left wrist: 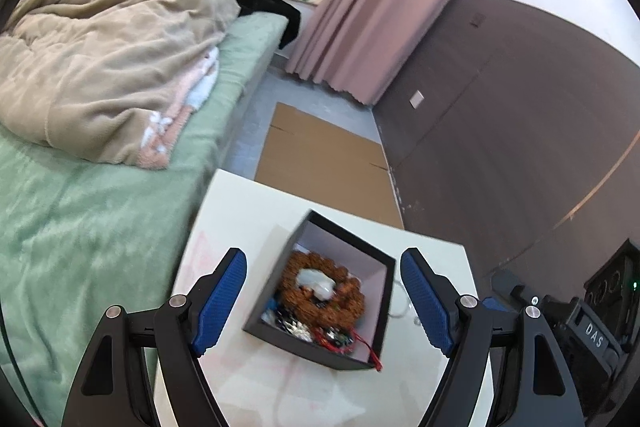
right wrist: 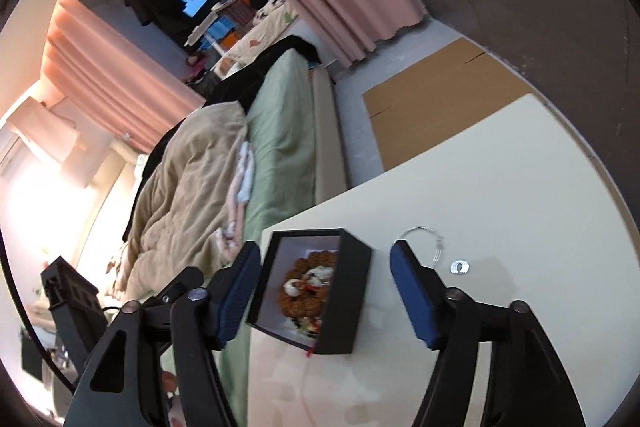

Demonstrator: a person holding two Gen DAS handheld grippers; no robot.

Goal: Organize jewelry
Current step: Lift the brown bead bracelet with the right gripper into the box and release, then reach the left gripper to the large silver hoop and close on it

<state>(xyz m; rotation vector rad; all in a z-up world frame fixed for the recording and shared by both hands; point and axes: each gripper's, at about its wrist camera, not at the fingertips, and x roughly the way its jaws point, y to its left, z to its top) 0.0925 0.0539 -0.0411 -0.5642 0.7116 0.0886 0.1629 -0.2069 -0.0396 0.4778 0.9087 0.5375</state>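
i see the jewelry box [left wrist: 352, 359] on the table [left wrist: 248, 211], a beaded bracelet [left wrist: 320, 297] lying inside it. beside the box lie a thin wire bangle [right wrist: 420, 235] and a small ring [right wrist: 459, 266]. the bed [left wrist: 92, 211] stands left of the table, flattened cardboard [left wrist: 324, 159] on the floor behind.

Green-sheeted bed [left wrist: 80, 211] with beige blanket [left wrist: 104, 59], pink curtains [left wrist: 360, 15], dark wall [left wrist: 500, 115], cardboard [left wrist: 320, 155] on floor

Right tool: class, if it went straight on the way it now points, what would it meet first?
Most likely the black box, which sits between the open fingers of the right tool, jewelry inside. Depth is unclear, so it could instead clear the box's rim and reach the white table beyond.
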